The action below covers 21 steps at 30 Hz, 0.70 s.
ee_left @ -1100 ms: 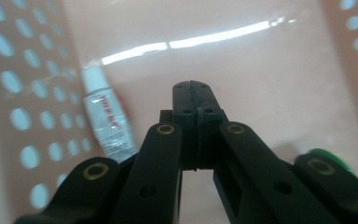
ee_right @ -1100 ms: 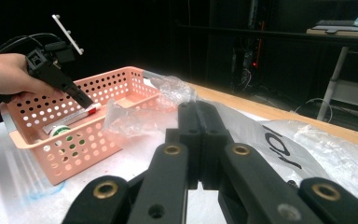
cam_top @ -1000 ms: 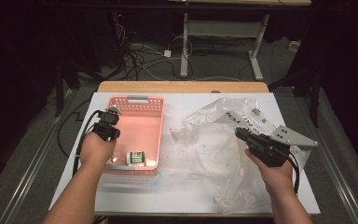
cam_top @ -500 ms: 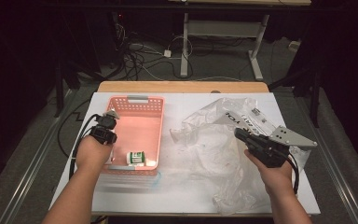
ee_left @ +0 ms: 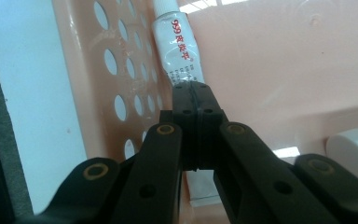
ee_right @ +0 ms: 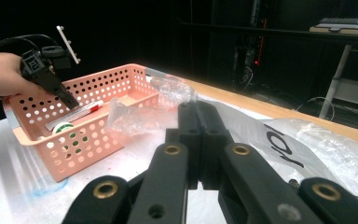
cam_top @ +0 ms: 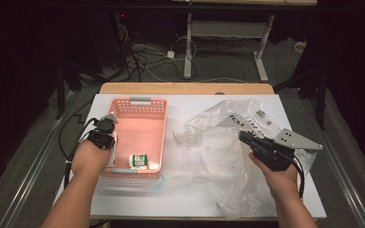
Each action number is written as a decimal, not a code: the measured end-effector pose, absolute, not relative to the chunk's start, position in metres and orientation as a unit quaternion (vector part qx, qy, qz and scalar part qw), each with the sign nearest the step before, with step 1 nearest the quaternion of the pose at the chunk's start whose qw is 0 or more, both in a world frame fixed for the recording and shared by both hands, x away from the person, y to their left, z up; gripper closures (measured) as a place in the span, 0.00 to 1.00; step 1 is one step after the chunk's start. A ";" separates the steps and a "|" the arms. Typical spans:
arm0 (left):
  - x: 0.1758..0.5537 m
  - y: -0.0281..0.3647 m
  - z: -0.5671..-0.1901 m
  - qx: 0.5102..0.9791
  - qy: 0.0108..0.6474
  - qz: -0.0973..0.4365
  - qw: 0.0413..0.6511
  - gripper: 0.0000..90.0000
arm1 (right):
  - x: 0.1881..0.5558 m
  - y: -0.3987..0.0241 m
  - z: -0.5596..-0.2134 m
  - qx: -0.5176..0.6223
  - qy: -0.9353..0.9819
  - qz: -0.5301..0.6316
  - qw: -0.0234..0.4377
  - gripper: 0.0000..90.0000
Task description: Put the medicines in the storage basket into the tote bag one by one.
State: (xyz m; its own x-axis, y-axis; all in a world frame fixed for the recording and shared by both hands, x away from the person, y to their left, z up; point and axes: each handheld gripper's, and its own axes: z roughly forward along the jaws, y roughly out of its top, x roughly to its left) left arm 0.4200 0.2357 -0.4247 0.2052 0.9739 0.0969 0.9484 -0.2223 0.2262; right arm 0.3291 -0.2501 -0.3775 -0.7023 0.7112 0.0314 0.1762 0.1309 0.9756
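Tube in the pink basket, both grippers closed on nothing

A white table (cam_top: 180, 199) carries a crumpled clear plastic bag (cam_top: 218, 152) and a pink holed basket (cam_top: 147, 121); inside the basket, along its left wall, lies a white tube (ee_left: 177, 46) with red print and a red cap, beside a small white-capped jar (cam_top: 138, 160). The left gripper (ee_left: 196, 93) hovers just over the tube, jaws together and empty. The right gripper (ee_right: 200, 121) hovers above the bag, jaws together too
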 end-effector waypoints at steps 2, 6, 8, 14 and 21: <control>0.420 0.235 -0.425 0.778 0.616 0.112 0.050 0.98 | 0.329 -0.250 -0.378 0.311 0.716 0.581 0.230 1.00; 0.421 0.232 -0.427 0.779 0.613 0.123 0.036 0.98 | 0.329 -0.251 -0.378 0.311 0.716 0.581 0.229 1.00; 0.420 0.231 -0.427 0.781 0.610 0.127 0.033 0.98 | 0.329 -0.251 -0.378 0.310 0.717 0.581 0.229 1.00; 0.421 0.222 -0.435 0.798 0.590 0.123 0.002 0.98 | 0.329 -0.249 -0.379 0.309 0.719 0.579 0.229 1.00; 0.424 0.222 -0.435 0.793 0.597 0.123 0.001 0.98 | 0.330 -0.250 -0.379 0.310 0.719 0.578 0.229 1.00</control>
State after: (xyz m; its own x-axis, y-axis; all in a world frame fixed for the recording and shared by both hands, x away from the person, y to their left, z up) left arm 0.4236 0.2221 -0.4348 0.2572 0.9467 0.1940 0.9464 -0.2873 0.1473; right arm 0.3296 -0.2498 -0.3794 -0.7030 0.7105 0.0294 0.1812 0.1391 0.9736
